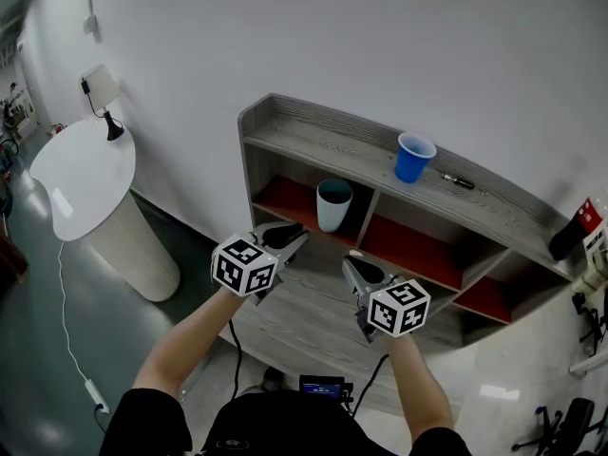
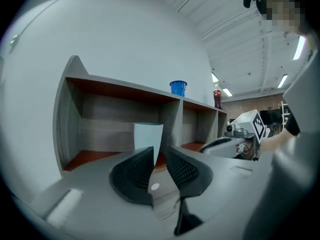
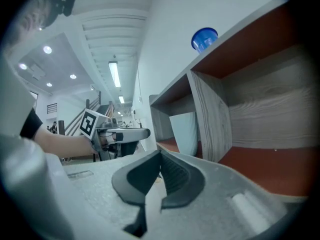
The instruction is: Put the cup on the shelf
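Observation:
A white cup with a dark rim stands upright in the left compartment of the grey shelf, on its red board. A blue cup stands on the shelf's top board. My left gripper hangs in front of the white cup and clear of it. In the left gripper view its jaws stand a little apart with nothing between them, and the white cup is beyond their tips. My right gripper is beside it to the right. Its tips meet with nothing between them.
A round white table with a small lamp stands to the left of the shelf. A dark bottle is at the right end of the top board, and a small dark object lies beside the blue cup. A white cable runs along the floor.

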The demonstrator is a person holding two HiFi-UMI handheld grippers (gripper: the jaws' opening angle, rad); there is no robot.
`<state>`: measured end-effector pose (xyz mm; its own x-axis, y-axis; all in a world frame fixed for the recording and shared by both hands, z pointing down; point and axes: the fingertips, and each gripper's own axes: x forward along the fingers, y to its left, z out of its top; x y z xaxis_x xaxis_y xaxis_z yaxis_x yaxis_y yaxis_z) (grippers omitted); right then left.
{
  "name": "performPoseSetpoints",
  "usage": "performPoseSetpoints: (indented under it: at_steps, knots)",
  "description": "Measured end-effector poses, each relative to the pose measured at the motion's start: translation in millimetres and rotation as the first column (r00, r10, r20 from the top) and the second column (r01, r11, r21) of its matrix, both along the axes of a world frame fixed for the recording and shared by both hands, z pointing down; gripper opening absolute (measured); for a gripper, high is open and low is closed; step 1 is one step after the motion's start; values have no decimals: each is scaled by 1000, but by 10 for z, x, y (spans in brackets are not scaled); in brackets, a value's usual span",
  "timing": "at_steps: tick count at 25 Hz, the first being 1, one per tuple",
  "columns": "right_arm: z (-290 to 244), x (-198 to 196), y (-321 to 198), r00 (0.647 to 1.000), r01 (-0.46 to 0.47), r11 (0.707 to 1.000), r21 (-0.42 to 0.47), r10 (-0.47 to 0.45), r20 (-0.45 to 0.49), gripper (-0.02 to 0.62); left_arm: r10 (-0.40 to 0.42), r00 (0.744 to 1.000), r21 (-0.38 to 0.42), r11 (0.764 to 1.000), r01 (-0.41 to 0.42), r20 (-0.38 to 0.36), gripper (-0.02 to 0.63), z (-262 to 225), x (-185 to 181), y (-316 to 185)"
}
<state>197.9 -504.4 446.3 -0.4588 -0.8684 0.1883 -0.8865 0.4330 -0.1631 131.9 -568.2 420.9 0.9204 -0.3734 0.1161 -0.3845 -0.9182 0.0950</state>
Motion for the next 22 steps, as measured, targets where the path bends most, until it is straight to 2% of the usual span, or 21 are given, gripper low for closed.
performPoseSetpoints:
  at_steps: [5,16,22]
  knots:
    - [56,17,192,1000,-13,1000,22,13,-21,-2,2,1000,-10,1000,-2,-7,4,160,5,277]
    - [210,-17,610,1000,15,999,38,-14,-6,-3,92,995,23,995,-93,50,3,526,120,1010]
    - [269,-46,795,996,26,999,29,-28,80,-3,123,991,-13,992,-123,48,3,742,72,1329]
